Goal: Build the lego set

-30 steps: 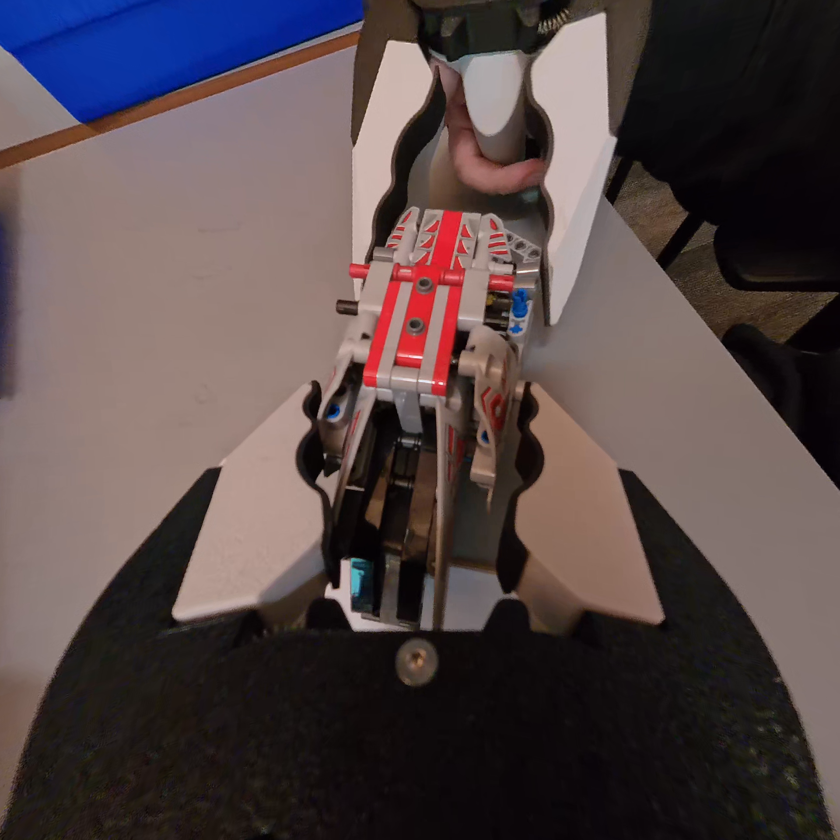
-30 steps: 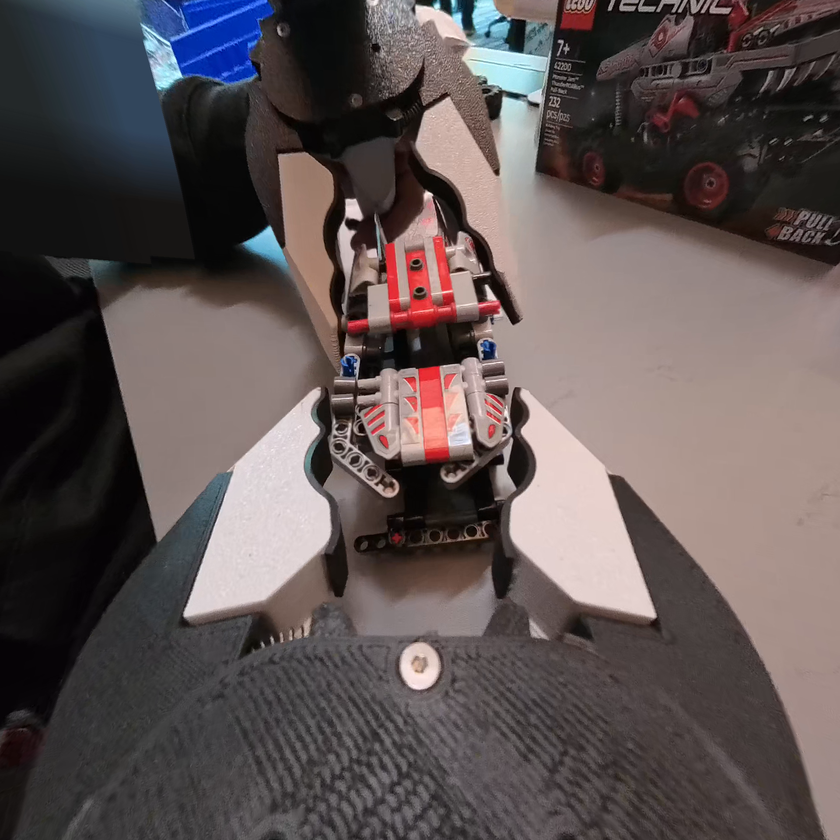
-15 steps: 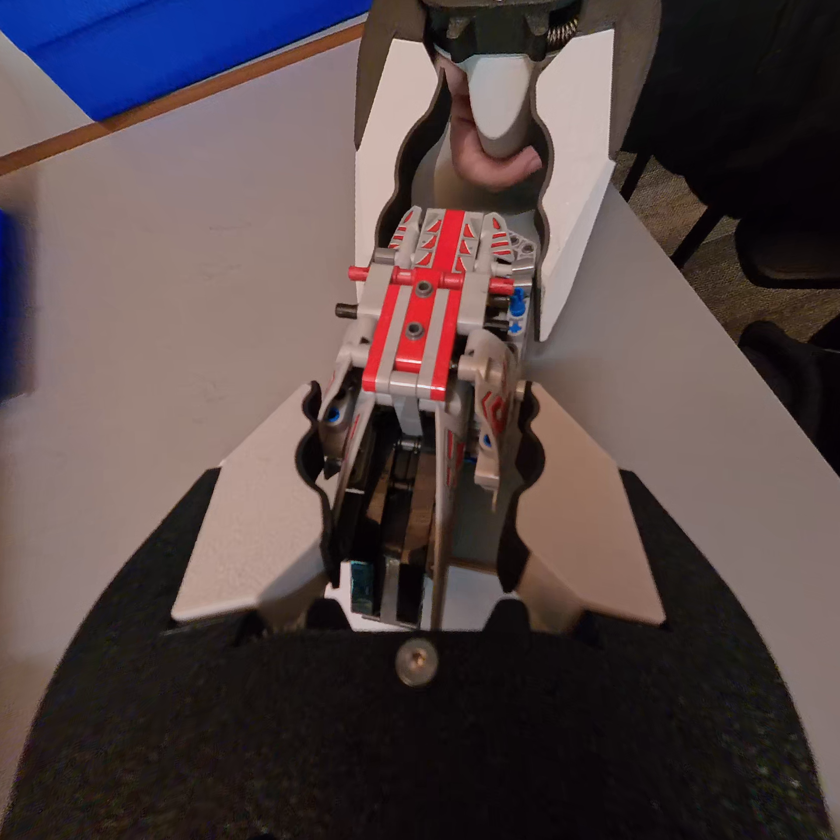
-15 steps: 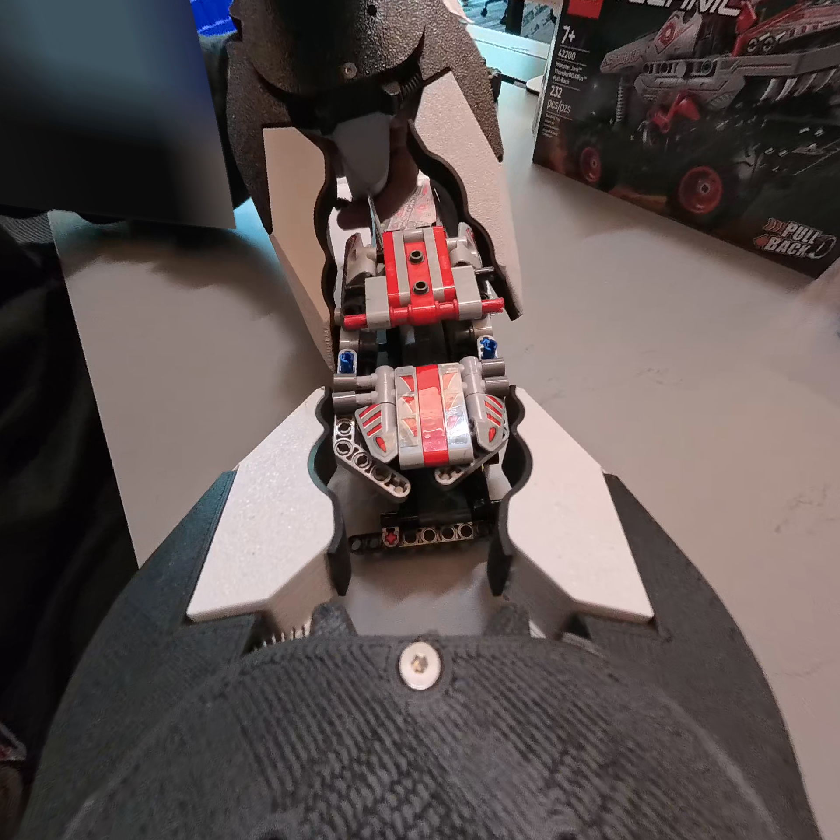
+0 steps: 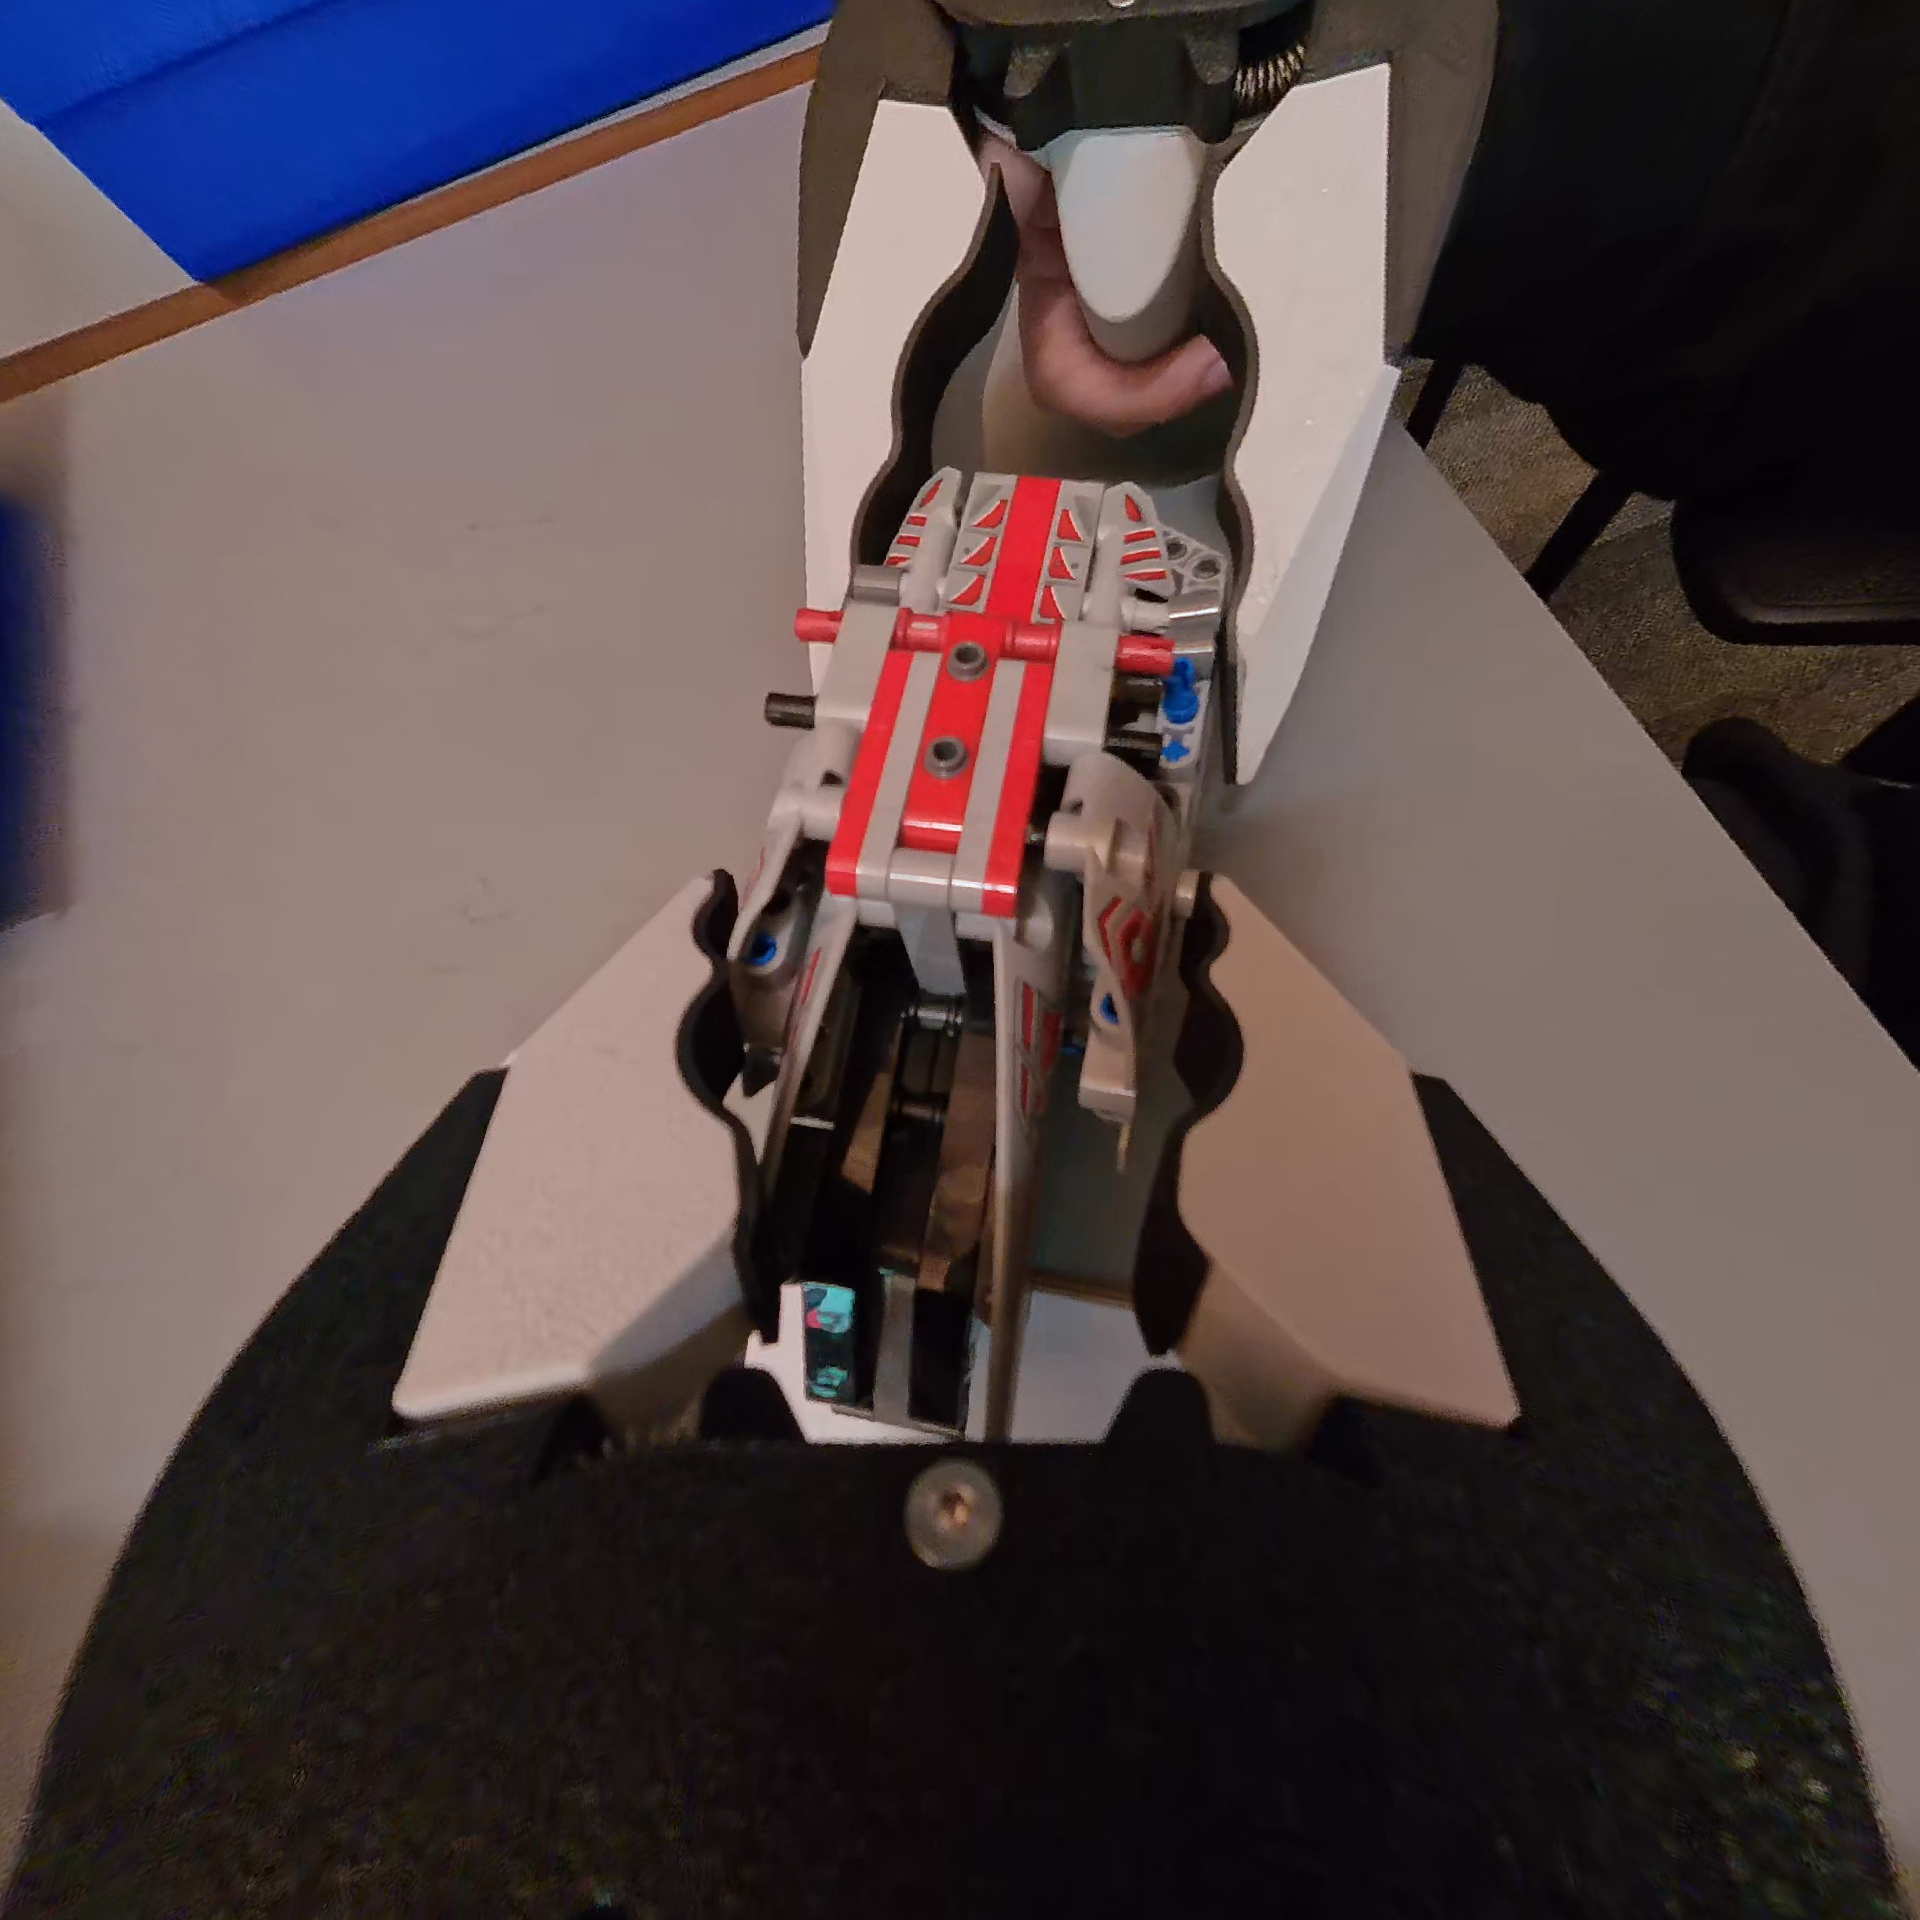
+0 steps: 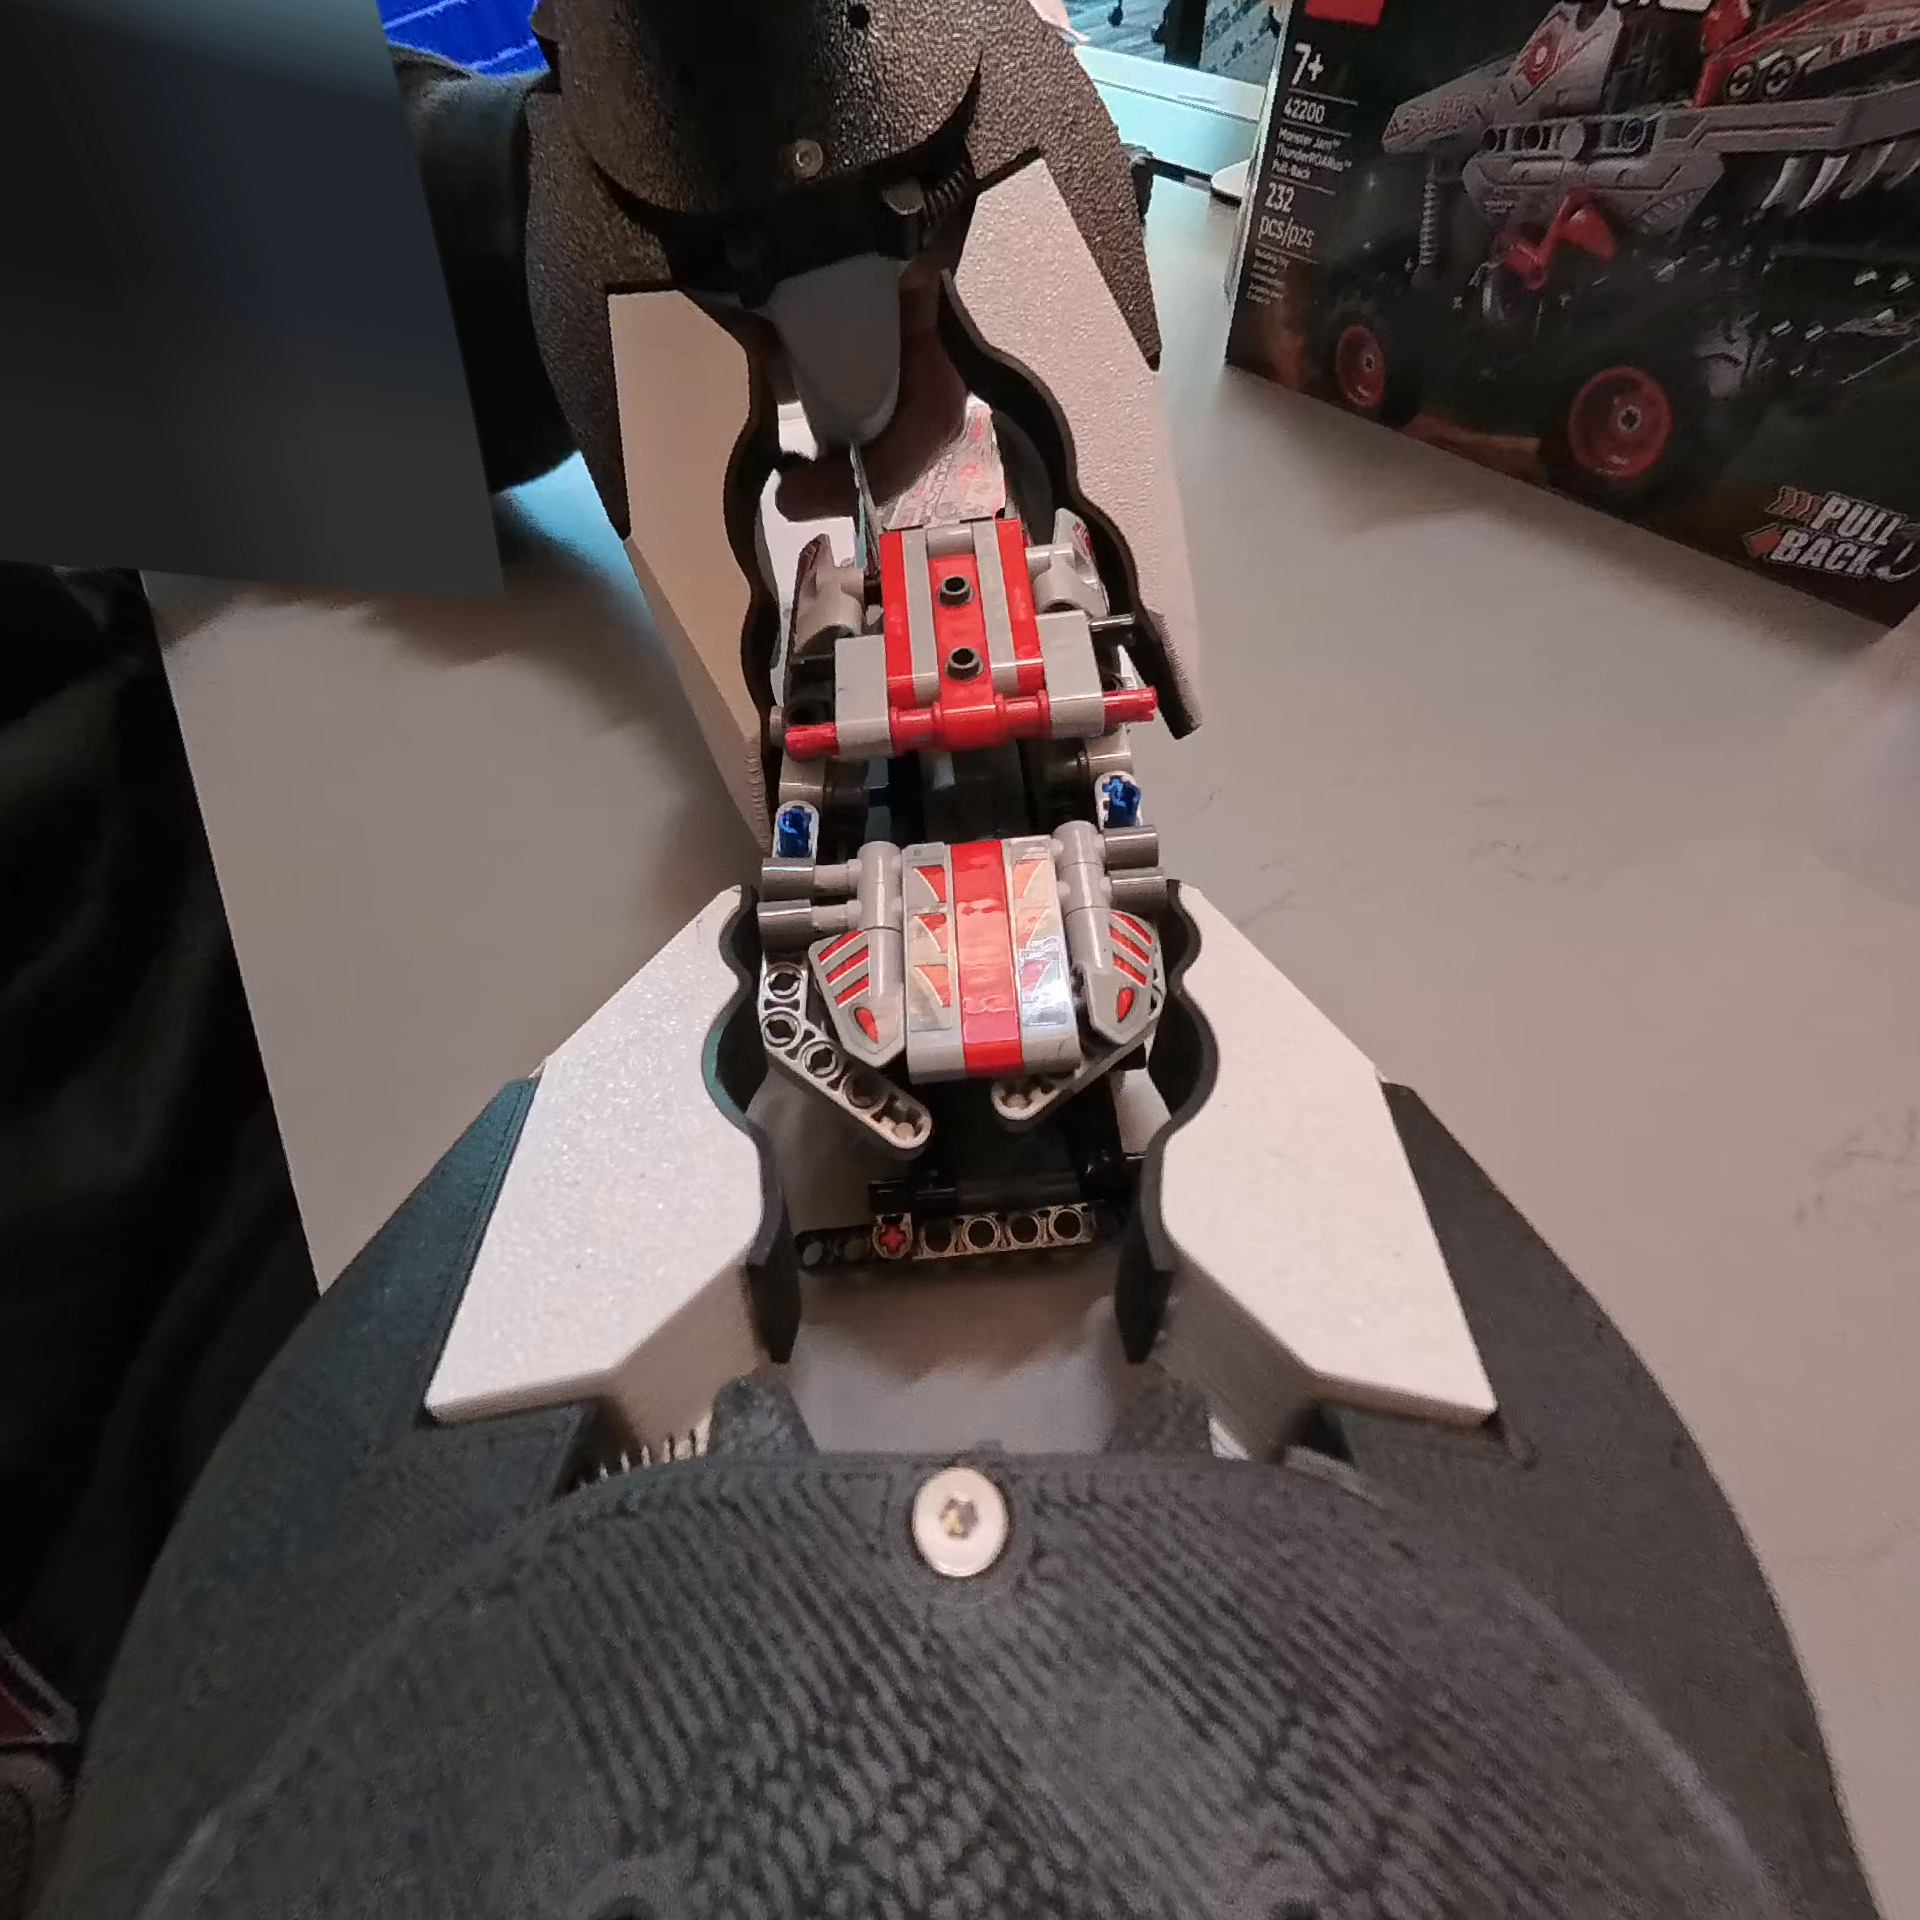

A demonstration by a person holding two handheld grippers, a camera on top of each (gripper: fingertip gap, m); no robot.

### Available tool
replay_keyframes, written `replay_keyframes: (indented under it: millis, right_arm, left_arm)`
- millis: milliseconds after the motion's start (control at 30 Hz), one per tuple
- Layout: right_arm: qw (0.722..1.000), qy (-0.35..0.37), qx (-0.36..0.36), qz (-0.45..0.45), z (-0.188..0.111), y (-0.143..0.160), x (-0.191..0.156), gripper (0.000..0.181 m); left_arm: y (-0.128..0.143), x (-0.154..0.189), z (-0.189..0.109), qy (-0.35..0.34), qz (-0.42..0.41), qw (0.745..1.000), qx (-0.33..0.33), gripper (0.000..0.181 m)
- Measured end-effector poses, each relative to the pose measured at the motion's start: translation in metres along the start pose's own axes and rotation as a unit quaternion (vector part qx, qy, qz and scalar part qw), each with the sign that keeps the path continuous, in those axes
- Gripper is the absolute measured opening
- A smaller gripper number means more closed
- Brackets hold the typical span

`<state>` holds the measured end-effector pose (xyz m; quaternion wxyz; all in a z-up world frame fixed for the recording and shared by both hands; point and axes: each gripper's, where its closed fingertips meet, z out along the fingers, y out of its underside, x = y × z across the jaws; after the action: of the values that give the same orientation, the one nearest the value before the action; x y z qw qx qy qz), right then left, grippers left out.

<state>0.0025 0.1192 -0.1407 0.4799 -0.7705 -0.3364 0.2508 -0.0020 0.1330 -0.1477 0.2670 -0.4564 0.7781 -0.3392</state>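
A grey and red lego vehicle body is held between my two grippers, one at each end, above the white table. My left gripper is shut on its rear part, where black beams and grey side panels sit between the fingers. My right gripper is shut on the front part with the red-striped grey hood. Each gripper shows facing the other: the right gripper in the left wrist view, the left gripper in the right wrist view. A person's finger rests on the right gripper's trigger.
The lego set's box, with a picture of a truck, stands on the table at the far right. A blue surface lies beyond the table's far wooden edge. A dark chair stands off the table's right edge. Left and right tips are no more than a few centimetres apart.
Both grippers have shifted slightly together with the model still held between them. In the right wrist view the box has come a little closer. Neither grip has changed.
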Motion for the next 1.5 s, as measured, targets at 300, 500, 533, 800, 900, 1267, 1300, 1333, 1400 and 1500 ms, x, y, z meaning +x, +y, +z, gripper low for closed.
replay_keyframes:
  millis: [300, 500, 533, 800, 900, 1267, 1300, 1333, 1400, 1500]
  right_arm:
    - [1.0, 0.015, -0.005, -0.013, 0.0017, 0.0011, 0.0012, 0.076]
    - [1.0, 0.019, -0.008, -0.016, 0.0024, 0.0018, 0.0014, 0.076]
    - [1.0, 0.02, -0.009, -0.018, 0.0025, 0.0018, 0.0014, 0.076]
    - [0.999, 0.017, -0.013, -0.027, 0.003, 0.0033, 0.0019, 0.075]
    - [0.999, 0.018, -0.013, -0.031, 0.0031, 0.0033, 0.0021, 0.075]
    - [1.0, 0.01, -0.009, -0.018, 0.0036, 0.0018, 0.0036, 0.076]
    - [1.0, 0.009, -0.01, -0.017, 0.0036, 0.0021, 0.0036, 0.075]
    - [1.0, 0.008, -0.011, -0.017, 0.0037, 0.0023, 0.0034, 0.075]
    - [1.0, 0.009, -0.011, -0.02, 0.0041, 0.0023, 0.0034, 0.075]
    - [1.0, 0.009, -0.008, -0.022, 0.0036, 0.0013, 0.0032, 0.076]
  left_arm:
    - [-0.0014, -0.0001, 0.0004, 0.003, 0.003, 1.0, 0.008, 0.084]
    - [-0.0009, -0.0001, 0.0002, 0.004, 0.005, 1.0, 0.007, 0.083]
    - [-0.001, -0.0001, 0.0002, 0.004, 0.006, 1.0, 0.007, 0.083]
    - [-0.001, -0.0001, 0.0001, 0.0, 0.008, 1.0, 0.009, 0.083]
    - [-0.001, -0.0003, 0.0001, 0.001, 0.01, 1.0, 0.01, 0.082]
    - [-0.0008, -0.0015, 0.0, 0.005, 0.002, 1.0, 0.012, 0.081]
    - [-0.0008, -0.0015, 0.0, 0.005, 0.002, 1.0, 0.012, 0.081]
    - [-0.0007, -0.0013, 0.0, 0.004, 0.002, 1.0, 0.011, 0.081]
    - [-0.0005, -0.0012, -0.0004, 0.002, 0.002, 1.0, 0.013, 0.081]
    - [-0.0006, -0.0013, -0.0003, 0.001, 0.0, 1.0, 0.011, 0.082]
